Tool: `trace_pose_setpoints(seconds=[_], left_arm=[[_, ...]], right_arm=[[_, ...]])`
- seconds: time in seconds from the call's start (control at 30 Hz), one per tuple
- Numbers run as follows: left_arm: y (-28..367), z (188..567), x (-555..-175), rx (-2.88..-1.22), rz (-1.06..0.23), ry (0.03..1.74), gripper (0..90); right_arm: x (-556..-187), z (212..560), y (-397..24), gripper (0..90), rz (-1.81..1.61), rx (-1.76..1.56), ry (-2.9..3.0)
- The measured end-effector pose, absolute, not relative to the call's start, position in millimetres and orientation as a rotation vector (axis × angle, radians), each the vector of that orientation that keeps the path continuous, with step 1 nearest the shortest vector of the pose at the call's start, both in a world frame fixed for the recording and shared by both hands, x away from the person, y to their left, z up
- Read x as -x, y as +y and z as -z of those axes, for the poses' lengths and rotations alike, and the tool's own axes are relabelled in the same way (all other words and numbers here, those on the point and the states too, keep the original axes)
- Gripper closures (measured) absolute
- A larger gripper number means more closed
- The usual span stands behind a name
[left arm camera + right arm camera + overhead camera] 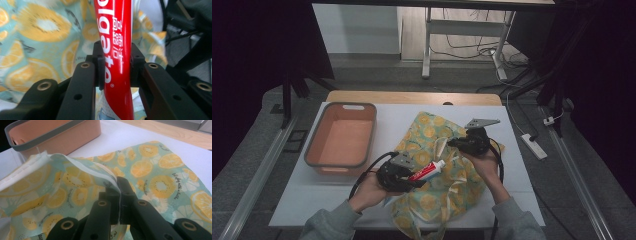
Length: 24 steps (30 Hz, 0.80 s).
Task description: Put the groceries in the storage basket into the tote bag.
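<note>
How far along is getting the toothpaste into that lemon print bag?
Done: the right tongs have pinched the bag edge and lifted it, and the left tongs grip the red toothpaste tube. In hand: the tube hangs over the bag, cap toward the raised edge. Left: slide it inside and let go. The orange basket sits beside the bag.

The soft cloth bag (447,170) is pale teal with a pattern of yellow and orange citrus slices. The plastic toothpaste tube (116,50) is red with white letters and a white cap. The rectangular plastic basin (341,137) is peach-orange with a grey rim.
</note>
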State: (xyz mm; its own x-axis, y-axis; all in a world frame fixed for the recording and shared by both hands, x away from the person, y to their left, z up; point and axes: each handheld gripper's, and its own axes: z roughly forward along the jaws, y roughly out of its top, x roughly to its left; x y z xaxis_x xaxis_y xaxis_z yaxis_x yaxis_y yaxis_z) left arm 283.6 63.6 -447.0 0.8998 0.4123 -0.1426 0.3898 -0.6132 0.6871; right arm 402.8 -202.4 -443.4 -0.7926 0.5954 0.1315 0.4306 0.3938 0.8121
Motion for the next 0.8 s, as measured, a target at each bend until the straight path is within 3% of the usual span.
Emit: trace_pose_setpoints(seconds=[0.4, 0.8], left_arm=[[43.8, 477.2, -274.8, -2.413, 0.022, 0.587, 72.9], [15.5, 468.1, -298.9, -2.418, -0.011, 0.612, 72.7]], right_arm=[[-398.8, 435.1, -202.1, 88.4, -1.405, -0.901, 2.448], [-387.9, 425.0, -192.0, 88.4, -1.47, -0.834, 2.444]])
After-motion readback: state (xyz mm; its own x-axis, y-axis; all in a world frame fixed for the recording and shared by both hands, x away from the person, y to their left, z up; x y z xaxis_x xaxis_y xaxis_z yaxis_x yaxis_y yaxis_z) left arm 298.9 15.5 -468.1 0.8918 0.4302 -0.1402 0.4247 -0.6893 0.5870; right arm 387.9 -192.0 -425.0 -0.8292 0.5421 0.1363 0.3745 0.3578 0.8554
